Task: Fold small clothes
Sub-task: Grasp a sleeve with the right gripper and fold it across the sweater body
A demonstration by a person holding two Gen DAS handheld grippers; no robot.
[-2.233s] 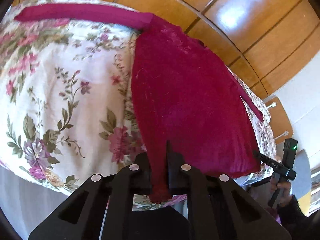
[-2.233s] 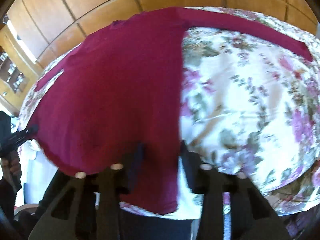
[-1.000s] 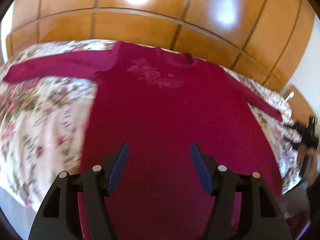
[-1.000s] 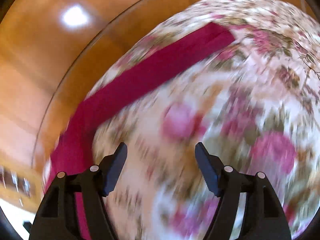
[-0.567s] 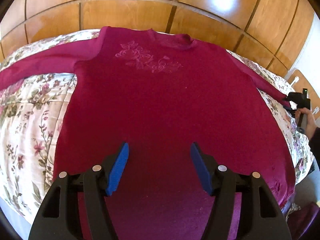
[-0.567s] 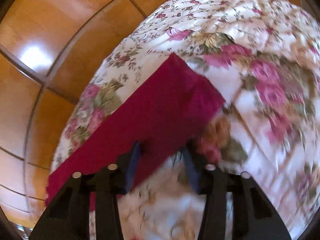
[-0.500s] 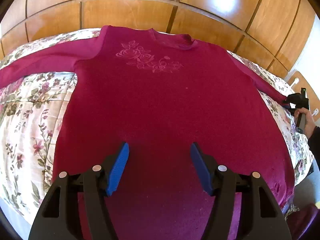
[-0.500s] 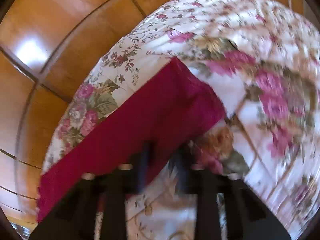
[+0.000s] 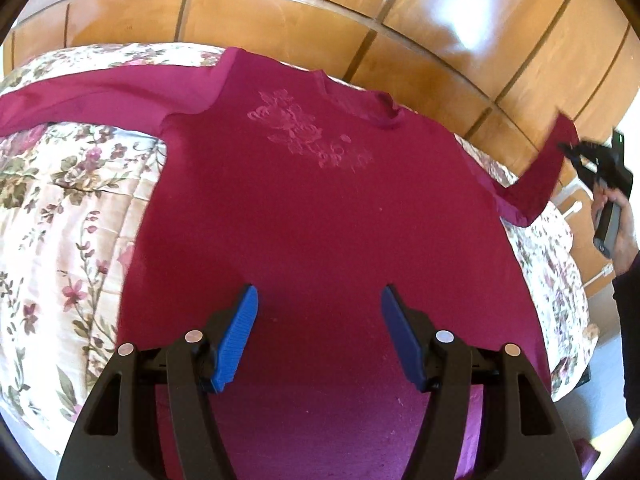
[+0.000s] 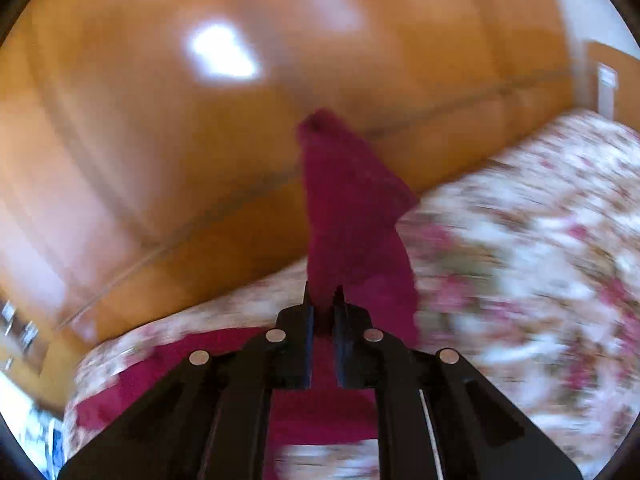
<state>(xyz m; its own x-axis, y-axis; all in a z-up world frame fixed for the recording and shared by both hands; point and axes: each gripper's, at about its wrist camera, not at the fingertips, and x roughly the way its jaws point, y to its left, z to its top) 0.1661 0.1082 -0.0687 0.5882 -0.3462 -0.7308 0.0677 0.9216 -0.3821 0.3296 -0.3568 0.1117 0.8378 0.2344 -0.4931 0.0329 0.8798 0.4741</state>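
Bed (image 9: 52, 216) with floral quilt, against a wood-panelled wall. Magenta long-sleeved sweater (image 9: 320, 216) lies flat, face up, collar toward the far edge, hem at the near edge; one sleeve along the far edge.

Sweater (image 9: 320, 220): hem cut off by lower edge, left cuff by left edge. Bedspread (image 10: 520, 240), wooden panelling (image 10: 160, 140): motion-blurred in right wrist view. Person's hand (image 9: 618, 216): partly out of frame.

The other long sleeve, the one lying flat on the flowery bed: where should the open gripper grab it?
Best guess: grab the flat sleeve near its cuff end, coming from the outer side with the left gripper. The sleeve stretches straight away from the sweater, so its tip folds inward easiest.
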